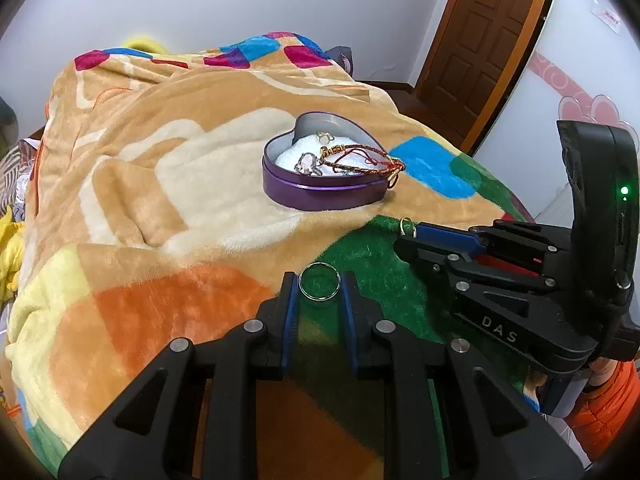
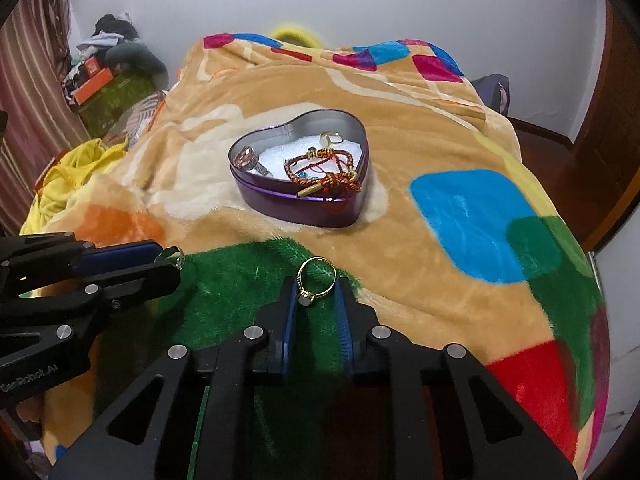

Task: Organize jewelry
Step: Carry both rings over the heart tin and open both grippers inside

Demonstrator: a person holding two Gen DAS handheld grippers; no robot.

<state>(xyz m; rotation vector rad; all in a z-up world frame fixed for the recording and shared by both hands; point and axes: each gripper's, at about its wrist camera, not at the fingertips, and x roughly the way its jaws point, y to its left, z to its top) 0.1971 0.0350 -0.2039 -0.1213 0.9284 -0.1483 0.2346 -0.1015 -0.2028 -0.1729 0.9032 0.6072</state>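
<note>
Left gripper (image 1: pixel 319 286): jaws narrowed onto a plain silver ring (image 1: pixel 319 281), pinched between the blue pads and held above the green patch of the blanket (image 1: pixel 168 184) near its front edge. The same gripper shows from the side in the right wrist view (image 2: pixel 170 258), the silver ring at its tip.

Right gripper (image 2: pixel 317 286): jaws likewise drawn in, clamping a gold ring (image 2: pixel 316 282) with a pale stone set on its lower left side; it hangs over the green patch just in front of the tin. In the left wrist view the right gripper (image 1: pixel 408 234) enters from the right with the gold ring at its tip.

Heart-shaped purple tin (image 2: pixel 280 204): open, no lid on it, resting on the tan middle of the blanket, white padding inside. Contents: a braided red-and-gold bracelet (image 2: pixel 320 170) whose cord and gold end-piece trail over the front rim; a large stone ring (image 2: pixel 248 160) at the left lobe; a small gold ring (image 2: pixel 331 138) toward the back.
</note>
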